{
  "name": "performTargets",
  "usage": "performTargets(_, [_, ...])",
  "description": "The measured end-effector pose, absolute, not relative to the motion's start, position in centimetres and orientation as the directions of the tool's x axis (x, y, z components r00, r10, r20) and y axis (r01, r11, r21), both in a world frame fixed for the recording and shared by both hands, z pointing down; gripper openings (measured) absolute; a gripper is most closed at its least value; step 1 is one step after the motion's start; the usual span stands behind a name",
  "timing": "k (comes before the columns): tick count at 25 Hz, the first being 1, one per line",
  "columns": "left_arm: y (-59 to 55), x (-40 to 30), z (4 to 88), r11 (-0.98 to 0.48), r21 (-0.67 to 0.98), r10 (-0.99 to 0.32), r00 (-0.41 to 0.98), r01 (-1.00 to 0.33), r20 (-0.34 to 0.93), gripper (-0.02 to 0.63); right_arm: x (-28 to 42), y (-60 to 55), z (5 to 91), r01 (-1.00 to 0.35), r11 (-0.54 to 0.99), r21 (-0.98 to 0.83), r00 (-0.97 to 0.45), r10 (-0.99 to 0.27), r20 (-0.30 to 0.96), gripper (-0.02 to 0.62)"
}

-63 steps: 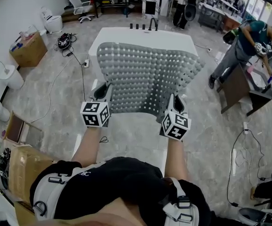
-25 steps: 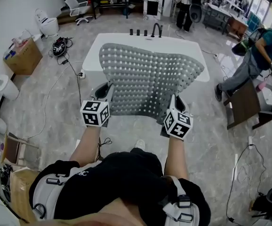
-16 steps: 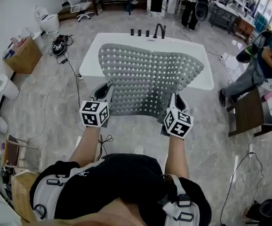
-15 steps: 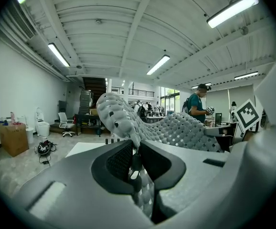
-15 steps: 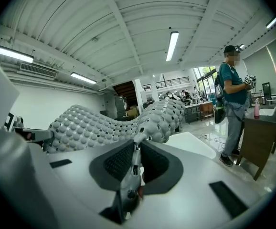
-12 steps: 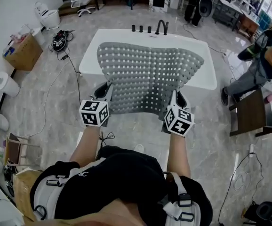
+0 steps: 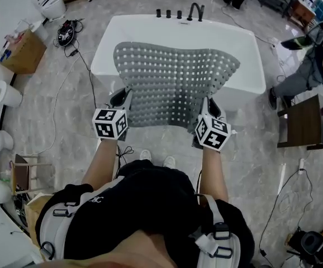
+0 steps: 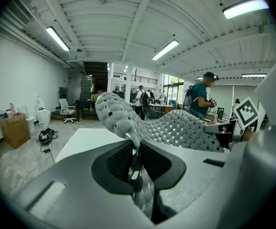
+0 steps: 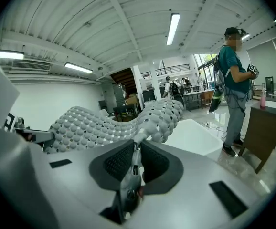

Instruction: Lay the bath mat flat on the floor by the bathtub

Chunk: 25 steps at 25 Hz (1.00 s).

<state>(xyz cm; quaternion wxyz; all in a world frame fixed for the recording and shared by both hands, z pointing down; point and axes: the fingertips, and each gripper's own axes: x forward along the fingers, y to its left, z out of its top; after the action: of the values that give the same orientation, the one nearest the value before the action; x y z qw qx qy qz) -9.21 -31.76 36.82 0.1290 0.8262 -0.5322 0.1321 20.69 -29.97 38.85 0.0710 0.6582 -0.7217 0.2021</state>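
Note:
The grey perforated bath mat [image 7: 172, 82] is stretched out in the air in front of the person, its far part over the white bathtub [image 7: 128, 32]. My left gripper [image 7: 123, 98] is shut on the mat's near left corner, and in the left gripper view the mat [image 8: 176, 128] runs out from between the pads. My right gripper [image 7: 208, 109] is shut on the near right corner; the right gripper view shows the mat [image 9: 95, 123] pinched between its pads. The mat sags slightly between the two grips.
The bathtub's black taps [image 7: 179, 13] stand at its far rim. A cardboard box [image 7: 20, 50] and a cable [image 7: 66, 94] lie on the marble floor at the left. A person [image 7: 312, 60] stands by a dark table [image 7: 304, 121] at the right. The person's shoes [image 7: 156, 159] show below the mat.
The person has stepped closer to the bathtub, carrying the mat along; the tub now lies nearer under the mat's far edge. Both grips are unchanged.

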Motion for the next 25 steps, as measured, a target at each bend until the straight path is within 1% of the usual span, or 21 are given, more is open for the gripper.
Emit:
performTargets(3, [-32.6, -9.9, 39.9, -0.402, 0.094, -0.817, 0.403, -0.911, 0.412, 0.048, 19.9, -30.7, 41.6, -0.98, 0.041, -0.194, -0.121, -0.9, 0.419, 0.048])
performTargets(7, [-32.7, -11.2, 46.1, -0.39, 0.166, -0.754, 0.418, -0.906, 0.507, 0.048, 18.6, -30.8, 47.3, -0.982, 0.013, -0.19, -0.113, -0.845, 0.523, 0.049])
performTargets(17, [-31.2, -13.1, 63.1, -0.344, 0.257, -0.556, 0.416, -0.903, 0.719, 0.048, 17.1, -28.3, 64.3, -0.98, -0.06, -0.192, -0.107, -0.652, 0.75, 0.049])
performTargets(21, [-31.8, -13.7, 70.5, -0.341, 0.269, -0.5, 0.416, -0.901, 0.759, 0.048, 17.5, -28.5, 71.5, -0.974, -0.112, -0.199, -0.094, -0.598, 0.796, 0.049])
performTargets(25, [-32.8, -13.4, 79.8, -0.339, 0.285, -0.453, 0.422, -0.896, 0.785, 0.049, 18.5, -28.8, 80.2, -0.967, -0.16, -0.198, -0.072, -0.572, 0.817, 0.049])
